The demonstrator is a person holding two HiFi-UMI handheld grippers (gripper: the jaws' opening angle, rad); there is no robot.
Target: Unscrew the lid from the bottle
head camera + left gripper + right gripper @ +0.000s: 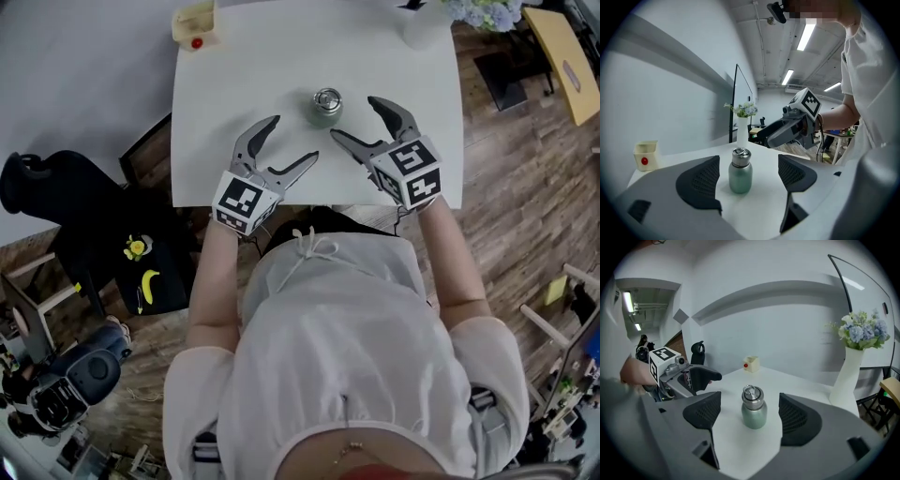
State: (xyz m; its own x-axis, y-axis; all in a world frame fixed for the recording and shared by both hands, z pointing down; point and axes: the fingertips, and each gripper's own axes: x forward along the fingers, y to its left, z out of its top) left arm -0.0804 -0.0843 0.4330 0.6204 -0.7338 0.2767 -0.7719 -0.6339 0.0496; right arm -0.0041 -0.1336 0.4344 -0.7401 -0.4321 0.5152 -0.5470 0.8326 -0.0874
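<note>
Small box [195, 26]: pale yellow with a red button, at the far-left corner of the table [281, 56].
Left gripper [293, 139]: low over the near table edge, marker cube up, angled inward to the right; bare left forearm [211, 281] runs straight back to the body.
Left fingers [701, 180]: spread wide, released, gripping nothing.
Bottle [324, 112]: green, upright mid-table, between the two grippers and ahead of both sets of tips, untouched.
Lid [327, 97]: steel with a ring, seated on the bottle.
Right gripper [354, 118]: mirrors the left, angled inward to the left; right forearm [455, 262] bent back to the shoulder.
Right fingers [705, 414]: spread wide, empty.
Vase [853, 376]: white, holding blue flowers, at the far right of the table.
</note>
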